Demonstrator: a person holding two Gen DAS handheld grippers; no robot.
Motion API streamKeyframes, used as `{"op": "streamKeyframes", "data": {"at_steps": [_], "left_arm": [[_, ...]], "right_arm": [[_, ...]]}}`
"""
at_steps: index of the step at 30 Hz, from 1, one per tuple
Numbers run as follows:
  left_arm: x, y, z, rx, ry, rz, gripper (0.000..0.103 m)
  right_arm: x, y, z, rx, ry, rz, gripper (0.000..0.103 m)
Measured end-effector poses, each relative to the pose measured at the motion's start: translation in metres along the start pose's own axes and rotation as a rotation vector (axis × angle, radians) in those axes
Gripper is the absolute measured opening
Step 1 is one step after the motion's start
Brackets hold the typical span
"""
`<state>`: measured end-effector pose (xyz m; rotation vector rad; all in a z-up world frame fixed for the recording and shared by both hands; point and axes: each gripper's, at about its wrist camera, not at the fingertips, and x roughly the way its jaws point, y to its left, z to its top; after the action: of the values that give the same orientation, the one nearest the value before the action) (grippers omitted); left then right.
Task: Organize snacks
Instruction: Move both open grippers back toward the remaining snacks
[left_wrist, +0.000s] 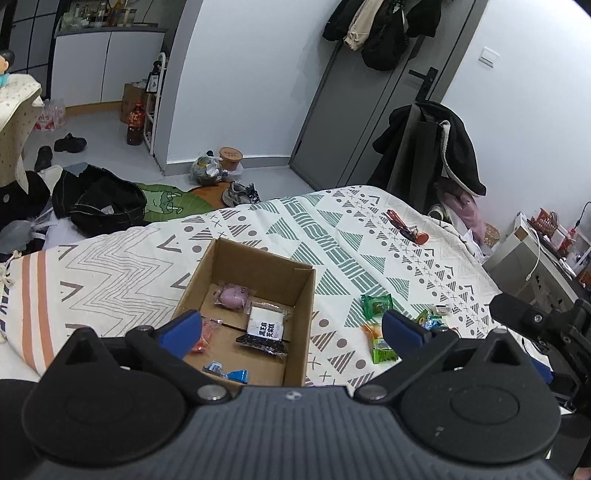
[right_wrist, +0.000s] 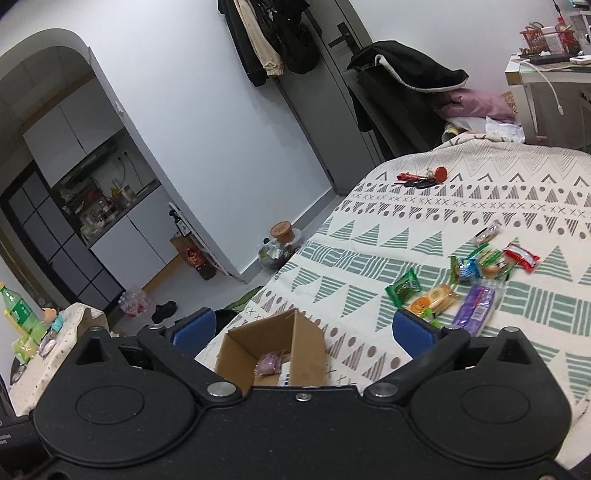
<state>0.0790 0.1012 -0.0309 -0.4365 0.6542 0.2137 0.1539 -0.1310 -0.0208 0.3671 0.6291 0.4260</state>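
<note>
Both claws spread and empty, left claw (left_wrist: 295, 328) above cardboard box (left_wrist: 255, 269), loose snacks (right_wrist: 476, 266) ahead-right of right claw (right_wrist: 303, 332) on bed (right_wrist: 480, 206)

cardboard box (left_wrist: 255, 291) open on top, easy drop-in, though walls block side entry. bare bedspread (right_wrist: 369, 254) between box and loose snack pile (right_wrist: 461, 277), wide lane. keys (right_wrist: 421, 179) way off, no bother.
</note>
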Motion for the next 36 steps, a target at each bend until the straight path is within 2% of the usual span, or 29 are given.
{"op": "streamKeyframes", "data": {"at_steps": [12, 19, 29, 36], "left_arm": [[-0.001, -0.026, -0.010, 0.053, 0.023, -0.005, 0.103], [0.002, -0.047, -0.015, 0.090, 0.027, 0.008, 0.103], [0.026, -0.072, -0.030, 0.119, 0.075, -0.018, 0.103], [0.054, -0.087, -0.036, 0.122, 0.102, -0.059, 0.100]], "right_arm": [[-0.007, -0.043, 0.002, 0.041, 0.007, -0.053, 0.103], [-0.006, -0.061, 0.003, 0.050, 0.003, -0.054, 0.103], [-0.001, -0.088, 0.005, 0.089, 0.019, -0.108, 0.103], [0.006, -0.119, 0.007, 0.185, 0.016, -0.116, 0.103]]}}
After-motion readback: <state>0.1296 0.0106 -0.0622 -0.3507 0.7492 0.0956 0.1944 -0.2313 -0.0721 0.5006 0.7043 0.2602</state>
